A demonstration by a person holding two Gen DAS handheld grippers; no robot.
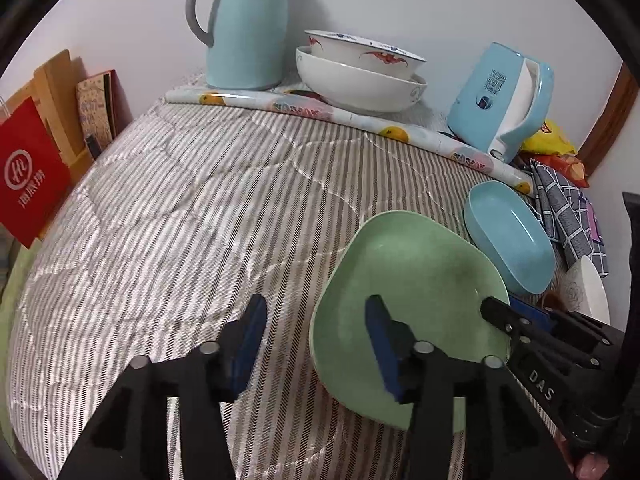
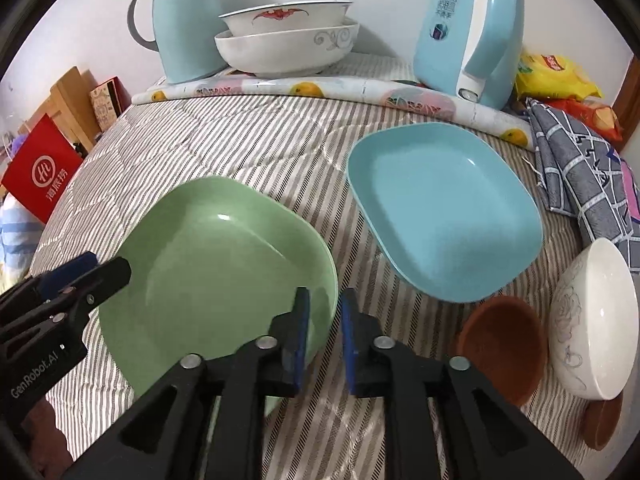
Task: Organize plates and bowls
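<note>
Plate point(image 2: 224, 264), glossy green and rounded-square, tilts on the striped quilt point(image 1: 180, 200); right gripper point(image 2: 325, 332) pinches its rim, left gripper point(image 1: 316, 344) gapes wide, empty, beside the plate.

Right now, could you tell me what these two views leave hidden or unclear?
- Brown bowl: right wrist view, partly behind the tilted white bowl; a second brown piece below is cut by the fisheye edge.
- Green plate: its near rim is hidden behind the right gripper fingers; contact unclear.
- Thermos: left wrist view, lid cut by the top edge.
</note>
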